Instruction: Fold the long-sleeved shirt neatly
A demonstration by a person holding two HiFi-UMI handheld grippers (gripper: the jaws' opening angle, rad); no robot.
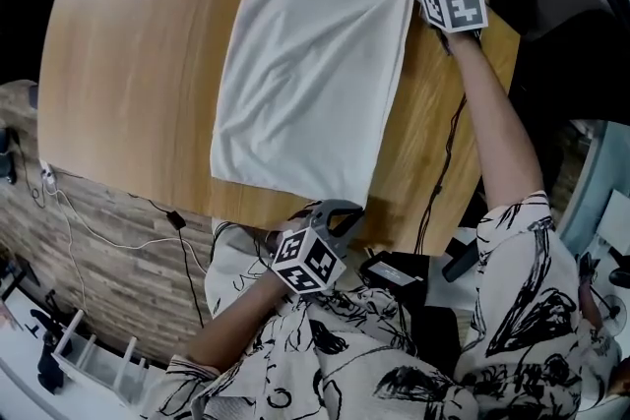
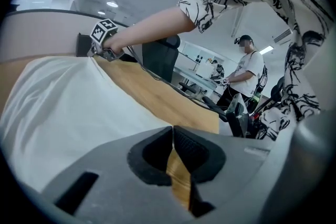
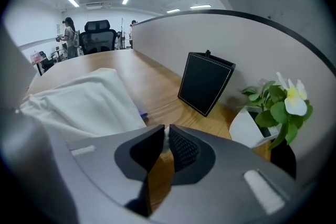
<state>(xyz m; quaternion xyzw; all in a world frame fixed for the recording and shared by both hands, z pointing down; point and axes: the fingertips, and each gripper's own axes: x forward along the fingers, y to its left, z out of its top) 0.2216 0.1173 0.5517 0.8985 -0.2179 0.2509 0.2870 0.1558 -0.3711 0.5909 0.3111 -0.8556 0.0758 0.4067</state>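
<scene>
two grippers sit at the two ends of one long edge of the long-sleeved shirt, which lies folded into a smooth white rectangle on the wooden table; we judge that spread keeps the edge straight while the fold settles flat. the right gripper is clenched on a sliver of white cloth at the far corner near the potted plant, while the left gripper at the near corner has its jaws pressed together with only wood showing beneath, so we see no fabric in its grip.
</scene>
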